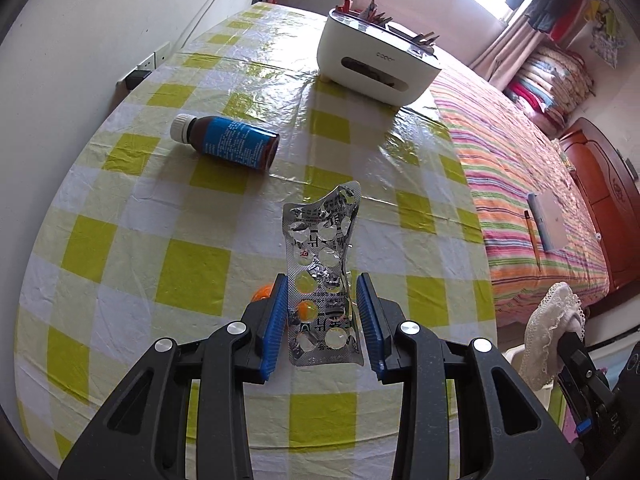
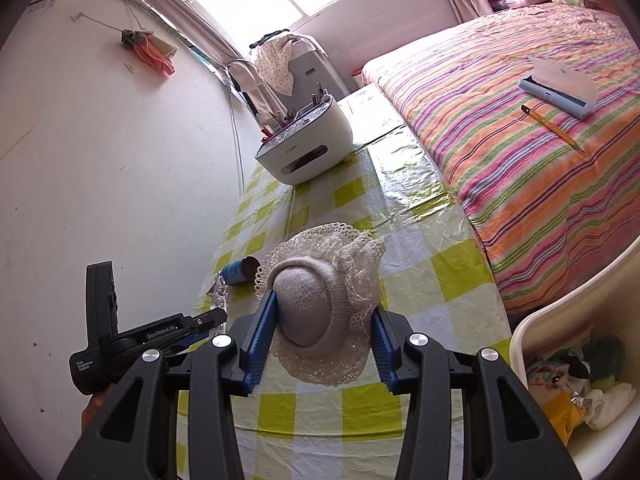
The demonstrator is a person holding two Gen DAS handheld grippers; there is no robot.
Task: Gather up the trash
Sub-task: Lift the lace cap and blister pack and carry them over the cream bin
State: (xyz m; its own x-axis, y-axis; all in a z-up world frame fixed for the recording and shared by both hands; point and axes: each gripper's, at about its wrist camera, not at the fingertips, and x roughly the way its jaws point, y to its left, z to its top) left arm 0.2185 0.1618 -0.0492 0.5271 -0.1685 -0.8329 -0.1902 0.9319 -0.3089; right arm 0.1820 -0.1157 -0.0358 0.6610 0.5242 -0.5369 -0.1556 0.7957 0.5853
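Note:
In the left wrist view my left gripper (image 1: 322, 280) is shut on a crumpled silver blister pack (image 1: 320, 240), which stands upright between the blue pads above the checked tablecloth (image 1: 120, 248). A brown bottle (image 1: 228, 142) with a blue label and white cap lies on its side farther back. In the right wrist view my right gripper (image 2: 325, 304) is shut on a rolled white sock with lace trim (image 2: 316, 304), held over the table. The bottle (image 2: 240, 270) lies beyond it. The sock (image 1: 554, 328) also shows at the right edge of the left wrist view.
A white desk organiser (image 1: 376, 64) with pens stands at the table's far end. A cream bin (image 2: 528, 332) holding scraps sits at the lower right. A striped bed (image 2: 520, 120) runs along the table's right side. An orange object (image 1: 262, 292) peeks out under the left pad.

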